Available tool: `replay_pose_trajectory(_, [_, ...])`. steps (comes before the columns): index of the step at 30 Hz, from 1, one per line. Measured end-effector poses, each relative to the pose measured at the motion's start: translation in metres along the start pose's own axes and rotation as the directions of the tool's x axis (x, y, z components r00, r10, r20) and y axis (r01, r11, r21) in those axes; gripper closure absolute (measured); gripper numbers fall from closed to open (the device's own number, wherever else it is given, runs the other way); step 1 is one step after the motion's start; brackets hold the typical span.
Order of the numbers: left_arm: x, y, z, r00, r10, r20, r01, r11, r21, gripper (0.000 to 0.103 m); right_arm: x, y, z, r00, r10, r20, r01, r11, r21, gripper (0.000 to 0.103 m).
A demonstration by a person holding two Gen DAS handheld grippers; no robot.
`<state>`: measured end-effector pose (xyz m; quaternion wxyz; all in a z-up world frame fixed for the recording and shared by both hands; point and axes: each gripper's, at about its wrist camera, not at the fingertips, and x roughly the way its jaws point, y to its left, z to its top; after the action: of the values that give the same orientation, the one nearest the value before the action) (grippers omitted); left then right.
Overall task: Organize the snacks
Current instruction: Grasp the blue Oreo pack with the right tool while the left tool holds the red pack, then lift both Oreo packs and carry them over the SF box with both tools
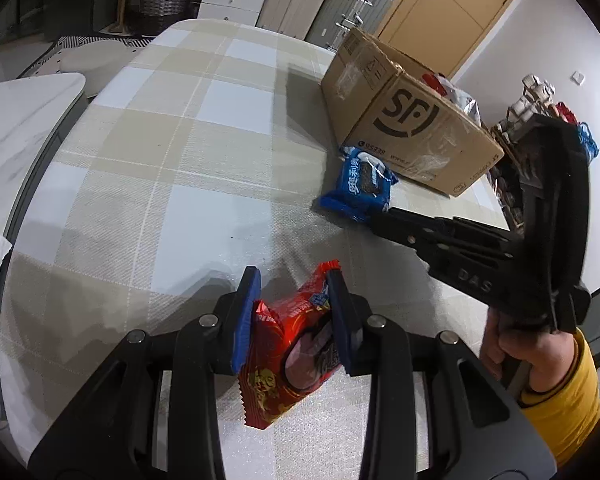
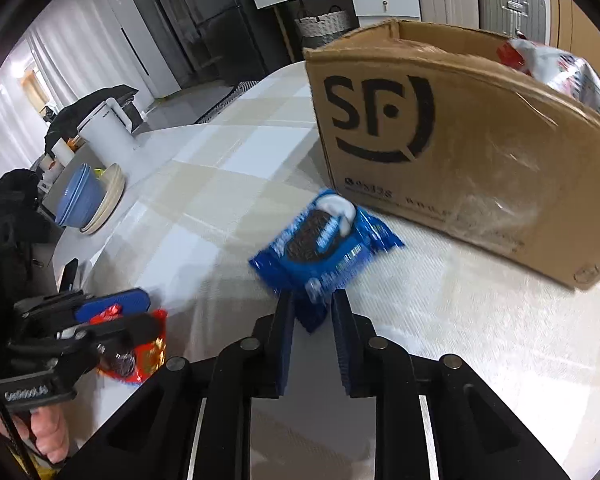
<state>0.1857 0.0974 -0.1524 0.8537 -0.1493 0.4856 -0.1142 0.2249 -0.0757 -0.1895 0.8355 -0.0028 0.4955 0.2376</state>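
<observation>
The left tool pinches a red snack packet between its blue pads, the packet hanging at 6 o'clock of the tips over the checked desk. The right tool has pressed together on the near corner of a blue cookie packet, which lies on the desk at 12 o'clock of its tips. Just beyond, at 1 o'clock, stands the open cardboard box.
</observation>
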Motion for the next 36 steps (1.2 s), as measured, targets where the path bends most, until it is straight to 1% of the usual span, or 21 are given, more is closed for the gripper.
replay_pose_trajectory(2, [0.005, -0.002, 0.001, 1.000, 0.005, -0.012, -0.005, 1.000, 0.007, 0.072, -0.003, -0.002, -0.005, 1.000, 0.004, -0.010, -0.004, 1.000, 0.004, 0.083])
replay_pose_trajectory(3, [0.008, -0.003, 0.002, 1.000, 0.004, -0.022, -0.003, 1.000, 0.012, 0.072, -0.002, -0.004, -0.006, 1.000, -0.014, -0.017, 0.014, 1.000, 0.009, 0.083])
replay_pose_trajectory(5, [0.013, -0.004, 0.003, 0.999, 0.010, -0.038, -0.010, 1.000, 0.019, 0.072, -0.003, -0.007, -0.006, 1.000, -0.013, -0.018, 0.014, 1.000, 0.023, 0.075])
replay_pose_trajectory(6, [0.015, -0.005, 0.003, 0.999, 0.015, -0.043, -0.014, 1.000, 0.024, 0.072, -0.004, -0.008, -0.004, 1.000, -0.013, -0.014, 0.013, 0.999, 0.031, 0.057])
replay_pose_trajectory(7, [0.016, -0.005, 0.003, 0.999, 0.018, -0.043, -0.017, 1.000, 0.023, 0.072, -0.005, -0.009, -0.001, 1.000, -0.016, -0.010, 0.016, 0.999, 0.049, 0.042])
replay_pose_trajectory(10, [0.016, -0.006, 0.004, 0.999, 0.022, -0.048, -0.020, 0.999, 0.028, 0.072, -0.007, -0.012, 0.012, 0.999, 0.014, 0.041, -0.018, 0.994, 0.103, 0.033])
replay_pose_trajectory(13, [0.017, -0.005, 0.005, 0.998, 0.020, -0.052, -0.019, 0.999, 0.027, 0.072, 0.000, -0.007, 0.027, 0.999, 0.004, 0.035, -0.008, 0.992, 0.129, 0.032])
replay_pose_trajectory(15, [0.017, -0.005, 0.005, 0.998, 0.019, -0.051, -0.018, 1.000, 0.024, 0.072, 0.011, 0.000, 0.037, 1.000, -0.012, 0.010, 0.011, 0.991, 0.135, 0.032])
replay_pose_trajectory(17, [0.016, -0.005, 0.004, 0.999, 0.014, -0.051, -0.013, 1.000, 0.017, 0.072, 0.026, 0.006, 0.043, 0.998, -0.049, -0.024, 0.052, 0.990, 0.128, 0.034])
replay_pose_trajectory(18, [0.016, -0.004, 0.003, 0.999, 0.013, -0.051, -0.013, 1.000, 0.015, 0.072, 0.031, 0.009, 0.044, 0.996, -0.082, -0.032, 0.085, 0.990, 0.117, 0.043])
replay_pose_trajectory(19, [0.015, -0.004, 0.003, 0.999, 0.014, -0.051, -0.013, 1.000, 0.014, 0.072, 0.031, 0.014, 0.045, 0.993, -0.116, -0.017, 0.117, 0.989, 0.085, 0.059])
replay_pose_trajectory(21, [0.013, -0.002, 0.001, 0.999, 0.015, -0.049, -0.014, 1.000, 0.009, 0.072, 0.033, 0.023, 0.042, 0.989, -0.145, -0.016, 0.145, 0.989, 0.017, 0.059])
replay_pose_trajectory(23, [0.011, -0.001, -0.001, 0.999, 0.013, -0.046, -0.012, 1.000, 0.010, 0.072, 0.028, 0.026, 0.038, 0.992, -0.127, -0.012, 0.127, 0.992, -0.011, 0.059])
replay_pose_trajectory(30, [0.006, 0.000, -0.002, 0.999, 0.008, -0.031, -0.008, 1.000, 0.002, 0.072, 0.005, 0.017, 0.029, 0.998, -0.050, 0.031, 0.050, 0.999, 0.017, 0.059])
replay_pose_trajectory(34, [-0.004, -0.006, -0.003, 1.000, 0.005, -0.019, -0.004, 1.000, 0.017, 0.075, -0.021, 0.014, 0.023, 0.997, 0.000, 0.073, -0.003, 0.999, 0.032, 0.059])
replay_pose_trajectory(36, [-0.008, -0.011, -0.001, 1.000, 0.007, -0.011, -0.007, 0.999, 0.033, 0.077, -0.036, 0.015, 0.019, 0.996, 0.000, 0.092, -0.002, 1.000, 0.021, 0.059])
